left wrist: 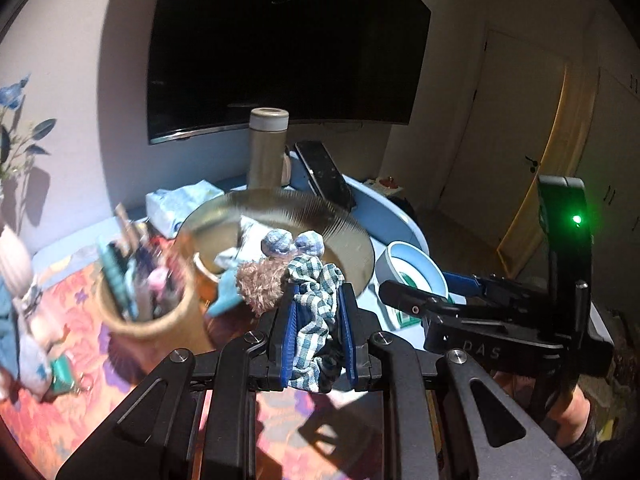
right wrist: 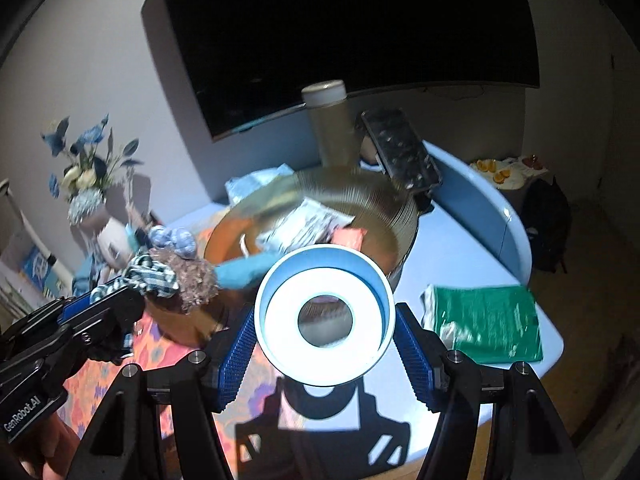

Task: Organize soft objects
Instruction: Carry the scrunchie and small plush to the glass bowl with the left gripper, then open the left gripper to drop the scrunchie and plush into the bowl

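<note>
My left gripper (left wrist: 316,304) is shut on a green-and-white checked scrunchie (left wrist: 314,300), with a brown fuzzy one (left wrist: 262,280) and a blue striped one (left wrist: 292,242) hanging with it. The bundle is held just in front of the round gold tray (left wrist: 344,216), which holds packets and a teal cloth. The same bundle (right wrist: 160,272) and the left gripper (right wrist: 96,312) show at the left of the right wrist view. My right gripper (right wrist: 325,316) is shut on a light blue ring-shaped tape holder (right wrist: 325,318), held above the table in front of the tray (right wrist: 384,192).
A cup of pens and combs (left wrist: 140,300) stands left of the tray on a floral mat (left wrist: 80,320). A tall flask (left wrist: 268,148) and a black phone stand (left wrist: 326,174) are behind the tray. A green packet (right wrist: 488,320) lies at the table's right. A flower vase (right wrist: 86,204) stands far left.
</note>
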The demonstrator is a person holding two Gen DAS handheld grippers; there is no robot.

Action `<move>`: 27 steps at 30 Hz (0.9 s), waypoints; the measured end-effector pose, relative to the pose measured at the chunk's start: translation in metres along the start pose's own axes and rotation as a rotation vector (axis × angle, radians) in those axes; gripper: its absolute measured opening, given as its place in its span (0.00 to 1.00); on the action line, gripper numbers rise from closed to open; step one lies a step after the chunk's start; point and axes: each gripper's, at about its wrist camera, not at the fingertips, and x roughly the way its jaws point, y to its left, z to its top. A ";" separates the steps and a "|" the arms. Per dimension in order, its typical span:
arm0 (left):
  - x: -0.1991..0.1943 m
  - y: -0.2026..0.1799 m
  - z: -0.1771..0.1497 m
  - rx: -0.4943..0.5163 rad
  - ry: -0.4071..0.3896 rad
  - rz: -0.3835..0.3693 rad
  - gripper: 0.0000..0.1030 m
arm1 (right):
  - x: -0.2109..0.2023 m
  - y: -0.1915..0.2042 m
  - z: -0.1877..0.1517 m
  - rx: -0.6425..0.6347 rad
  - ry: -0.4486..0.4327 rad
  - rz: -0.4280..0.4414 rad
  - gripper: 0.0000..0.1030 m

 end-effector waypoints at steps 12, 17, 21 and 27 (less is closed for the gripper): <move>0.043 0.008 0.038 0.000 0.007 0.028 0.16 | 0.029 -0.015 0.048 0.030 -0.044 0.018 0.64; 0.057 0.015 0.045 -0.005 0.007 0.057 0.22 | 0.055 -0.019 0.064 0.058 -0.031 0.029 0.68; 0.062 0.023 0.047 -0.028 0.006 0.044 0.49 | 0.070 -0.026 0.071 0.091 0.009 0.068 0.68; 0.052 0.028 0.043 -0.044 0.003 0.043 0.49 | 0.066 -0.024 0.061 0.088 0.024 0.067 0.68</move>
